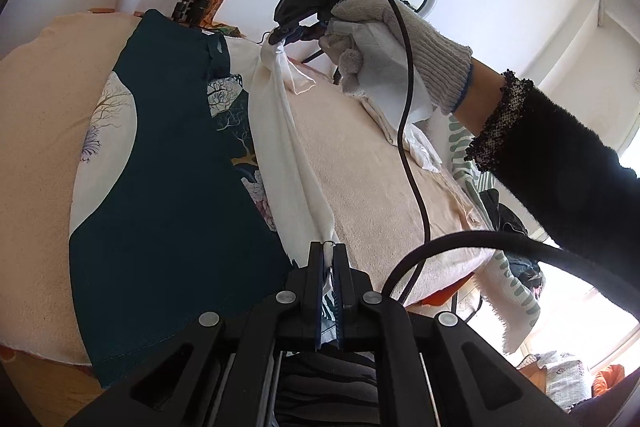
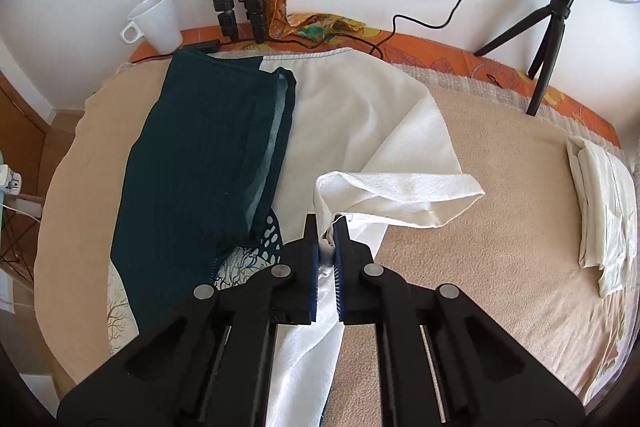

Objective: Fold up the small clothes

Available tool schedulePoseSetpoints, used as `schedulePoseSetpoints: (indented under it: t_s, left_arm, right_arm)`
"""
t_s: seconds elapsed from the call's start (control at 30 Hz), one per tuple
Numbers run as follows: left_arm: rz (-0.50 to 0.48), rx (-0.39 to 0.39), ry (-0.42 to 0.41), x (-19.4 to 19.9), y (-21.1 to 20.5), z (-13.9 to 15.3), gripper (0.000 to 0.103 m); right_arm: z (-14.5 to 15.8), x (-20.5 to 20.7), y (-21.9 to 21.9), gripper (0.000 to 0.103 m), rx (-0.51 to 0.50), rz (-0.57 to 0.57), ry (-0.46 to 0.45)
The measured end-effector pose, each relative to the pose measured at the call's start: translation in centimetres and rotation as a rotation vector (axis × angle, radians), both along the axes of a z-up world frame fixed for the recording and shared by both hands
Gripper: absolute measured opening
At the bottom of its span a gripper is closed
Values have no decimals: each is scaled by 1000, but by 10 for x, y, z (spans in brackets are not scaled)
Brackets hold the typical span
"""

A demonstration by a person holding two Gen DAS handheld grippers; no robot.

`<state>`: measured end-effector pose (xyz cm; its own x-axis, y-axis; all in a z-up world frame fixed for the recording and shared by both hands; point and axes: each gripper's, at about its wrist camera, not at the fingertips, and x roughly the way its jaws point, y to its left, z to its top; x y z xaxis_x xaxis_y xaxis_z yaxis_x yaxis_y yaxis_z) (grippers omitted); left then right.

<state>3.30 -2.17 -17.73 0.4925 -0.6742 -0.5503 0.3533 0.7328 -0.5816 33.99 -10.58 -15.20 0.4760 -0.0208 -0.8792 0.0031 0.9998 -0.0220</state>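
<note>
A small garment, dark teal (image 2: 200, 155) on one side and white (image 2: 360, 123) on the other with a tree print, lies spread on a beige towel (image 2: 500, 227). My right gripper (image 2: 327, 227) is shut on a bunched corner of the white cloth, which lifts off the towel. In the left wrist view my left gripper (image 1: 329, 251) is shut on the near end of the same white edge (image 1: 288, 147), pulled taut up to the right gripper (image 1: 280, 37). A gloved hand (image 1: 400, 43) holds that gripper.
A white mug (image 2: 154, 21) and tripod legs (image 2: 240, 7) stand at the back by the wall. A ring light on a black tripod (image 2: 548, 27) stands at the back right with its cable. Folded white cloths (image 2: 604, 203) lie at the towel's right edge.
</note>
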Motion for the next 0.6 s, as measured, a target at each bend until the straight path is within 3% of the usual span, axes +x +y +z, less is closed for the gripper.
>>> schedulePoseSetpoints:
  t_s: [0.17,0.37,0.47,0.53,0.6]
  left_arm:
    - [52,-2,30,-4,27,-3,1]
    - [74,91,41,-9,39,-7,0]
    - [83,133,42,-10,44,-6,8]
    - [97,162,28,-12,49,-3,17]
    - [109,169,18,-15,58,2,21]
  right_arm:
    - [-7,14,69,7,-80,141,0]
    - [-43,22,137,7,-124,265,48]
    - [-62,24,150,8,-98,316,97]
    - [-68,23,151,19,-75,337,124]
    - [-61,17,143,43,-18,356,125]
